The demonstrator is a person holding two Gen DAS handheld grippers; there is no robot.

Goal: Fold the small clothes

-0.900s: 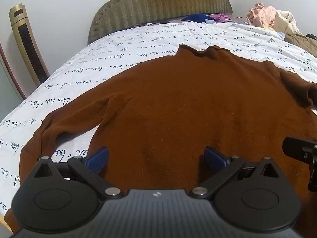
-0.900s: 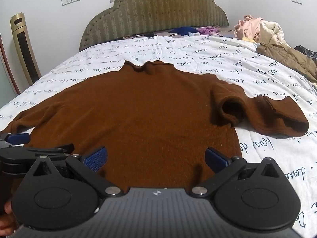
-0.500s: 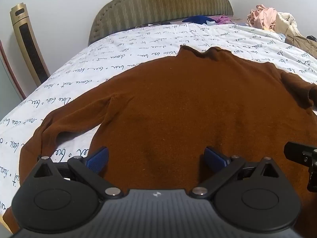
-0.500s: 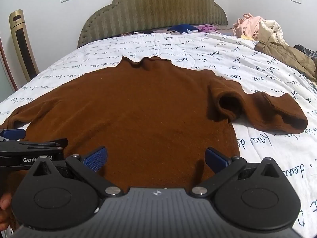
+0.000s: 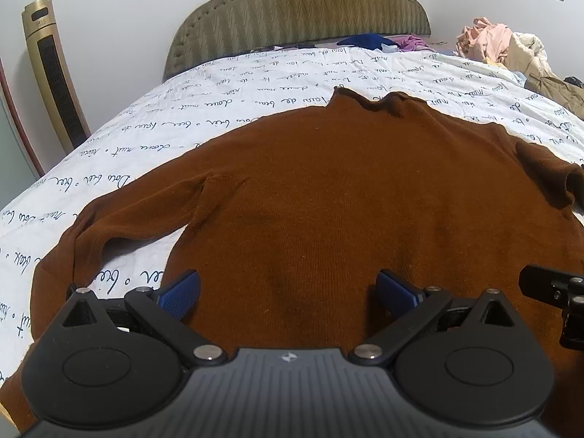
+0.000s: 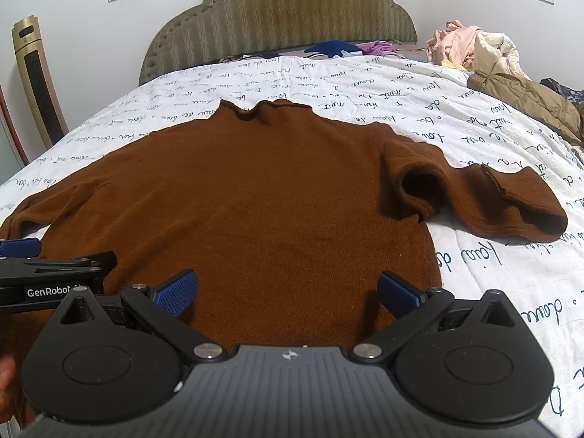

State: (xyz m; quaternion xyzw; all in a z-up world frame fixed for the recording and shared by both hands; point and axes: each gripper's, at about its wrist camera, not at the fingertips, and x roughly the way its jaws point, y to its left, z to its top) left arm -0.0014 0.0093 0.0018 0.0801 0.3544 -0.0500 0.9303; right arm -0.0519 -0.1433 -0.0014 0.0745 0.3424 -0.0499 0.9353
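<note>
A brown knit sweater [image 5: 346,189] lies flat on the bed, collar toward the headboard; it also shows in the right wrist view [image 6: 255,197]. Its left sleeve [image 5: 120,219] bends back toward me. Its right sleeve [image 6: 492,197] is bunched and folded over. My left gripper [image 5: 288,292] is open and empty above the lower hem. My right gripper [image 6: 288,290] is open and empty above the hem, further right. Each gripper shows at the edge of the other's view.
The bed has a white sheet with script print [image 6: 492,116] and an olive padded headboard [image 6: 277,14]. A pile of clothes and a brown jacket [image 6: 511,73] lie at the right side. A gold tower fan [image 5: 51,73] stands left by the wall.
Both grippers have drifted slightly; the right view has shifted a little to the right and forward. The sweater has not moved, and both grippers stay open.
</note>
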